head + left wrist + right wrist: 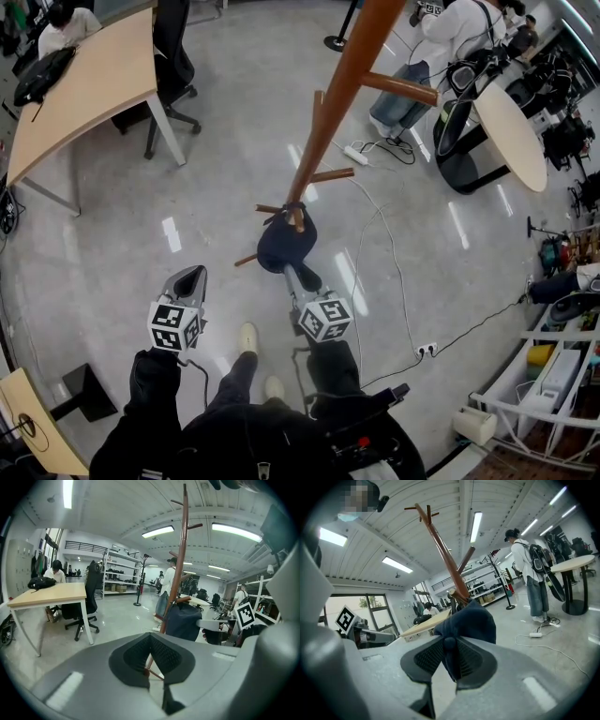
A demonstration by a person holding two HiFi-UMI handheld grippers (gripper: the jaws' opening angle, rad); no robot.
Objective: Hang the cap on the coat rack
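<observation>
A dark navy cap (281, 246) hangs low on the brown wooden coat rack (337, 103), its back strap looped over a short lower peg (298, 217). My right gripper (298, 275) is just below it, shut on the cap's edge. In the right gripper view the cap's fabric (468, 618) sits pinched between the pads (429, 656), with the rack's pole (443, 545) rising behind. My left gripper (195, 274) is off to the left, apart from the cap, its jaws shut on nothing. From the left gripper (150, 637) view, the cap (183, 620) shows against the pole (180, 550).
A wooden desk (84, 84) and an office chair (173, 56) stand at the far left. A round table (511, 131) and a standing person (441, 47) are at the far right. A power strip (356, 153) and cables lie on the floor by the rack. A white cart (553, 375) stands at the near right.
</observation>
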